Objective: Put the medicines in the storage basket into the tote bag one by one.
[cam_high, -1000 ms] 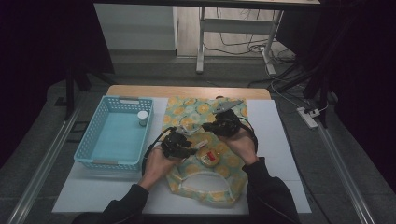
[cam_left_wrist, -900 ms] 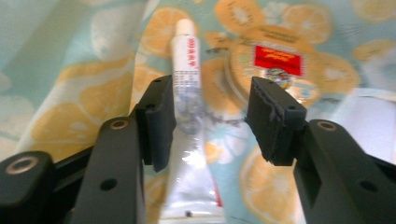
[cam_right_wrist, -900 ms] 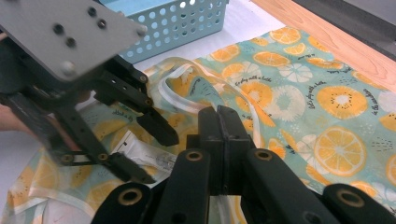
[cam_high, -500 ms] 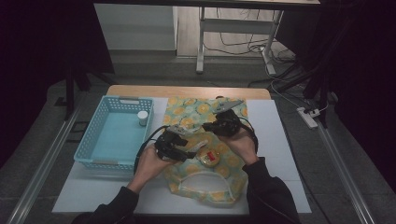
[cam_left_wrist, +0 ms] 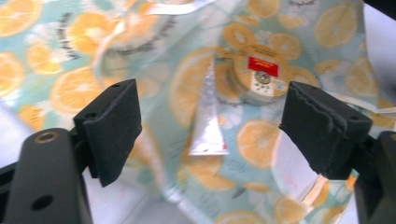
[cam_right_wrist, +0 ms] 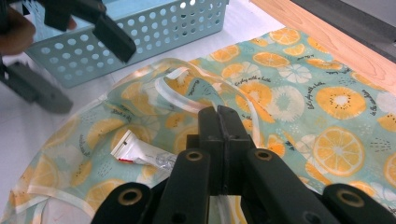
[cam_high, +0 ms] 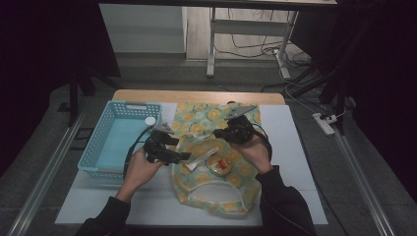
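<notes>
The tube (cam_left_wrist: 207, 122), a small flat silver-white squeeze tube, lies on the orange-print cloth bag (cam_high: 196, 123) directly ahead of my left claw (cam_high: 183, 157), framed between its two wide-spread pads (cam_left_wrist: 112, 126), neither of which touches it. Just beyond the tube, on the far side from this claw, sits the round tin (cam_left_wrist: 259, 74) with a red label, also on the cloth. I judge the tube light, soft-walled and somewhat slick, likely to skid or buckle if pinched at its thin crimped end; the better hold looks to be across the body near the middle, flat faces against the pads. The thin cloth beneath will probably wrinkle and ride up with any low grasp, so the pads should close on the tube alone. My right claw (cam_right_wrist: 218, 122) stands closed on a fold of the bag's pale-trimmed edge, with the tube lying to its near left in its own view. Farther left of the left claw rests the blue perforated basket (cam_high: 105, 132), holding a small white cap-like piece (cam_high: 150, 120) in its far corner, all on the white-covered desk (cam_high: 290, 142).
</notes>
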Available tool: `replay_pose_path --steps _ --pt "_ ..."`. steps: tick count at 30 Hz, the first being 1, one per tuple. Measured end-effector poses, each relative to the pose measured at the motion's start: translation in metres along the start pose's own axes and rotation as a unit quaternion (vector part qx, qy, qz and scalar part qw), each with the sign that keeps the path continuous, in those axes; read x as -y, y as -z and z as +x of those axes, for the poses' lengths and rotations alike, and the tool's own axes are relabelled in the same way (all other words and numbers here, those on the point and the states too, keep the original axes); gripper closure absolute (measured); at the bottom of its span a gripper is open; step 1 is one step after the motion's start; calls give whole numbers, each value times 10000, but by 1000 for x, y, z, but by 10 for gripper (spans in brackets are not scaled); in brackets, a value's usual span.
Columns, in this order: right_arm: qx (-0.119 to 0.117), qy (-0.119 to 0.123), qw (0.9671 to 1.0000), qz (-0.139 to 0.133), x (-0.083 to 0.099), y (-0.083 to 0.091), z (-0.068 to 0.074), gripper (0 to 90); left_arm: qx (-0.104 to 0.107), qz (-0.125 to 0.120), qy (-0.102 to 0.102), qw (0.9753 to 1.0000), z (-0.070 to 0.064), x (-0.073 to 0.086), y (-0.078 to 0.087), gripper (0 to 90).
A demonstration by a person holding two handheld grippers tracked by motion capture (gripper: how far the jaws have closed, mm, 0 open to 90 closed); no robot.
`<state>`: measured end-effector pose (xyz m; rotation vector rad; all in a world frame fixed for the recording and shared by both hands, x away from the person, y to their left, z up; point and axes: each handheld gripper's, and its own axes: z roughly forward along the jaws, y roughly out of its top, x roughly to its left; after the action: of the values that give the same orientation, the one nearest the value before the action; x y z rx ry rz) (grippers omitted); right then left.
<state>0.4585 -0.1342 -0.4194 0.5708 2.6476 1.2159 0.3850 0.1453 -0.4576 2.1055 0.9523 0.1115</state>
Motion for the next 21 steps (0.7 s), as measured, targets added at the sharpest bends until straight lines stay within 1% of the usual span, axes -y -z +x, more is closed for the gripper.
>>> replay_pose_path --steps 4,9,15,19,21 --pt "1 -3 10000 -2 0 0 0 900 -32 18 174 9998 10 3 11 131" --pt "0 4 10000 17 0 -1 0 900 -257 67 282 9993 23 11 21 77" --pt "10 4 10000 14 0 0 0 900 -542 65 354 9979 38 16 35 47" --pt "13 9 10000 2 0 -1 0 900 -641 51 415 9971 49 19 44 38" --pt "13 10 10000 3 0 -1 1 900 -703 26 397 9967 54 21 48 32"
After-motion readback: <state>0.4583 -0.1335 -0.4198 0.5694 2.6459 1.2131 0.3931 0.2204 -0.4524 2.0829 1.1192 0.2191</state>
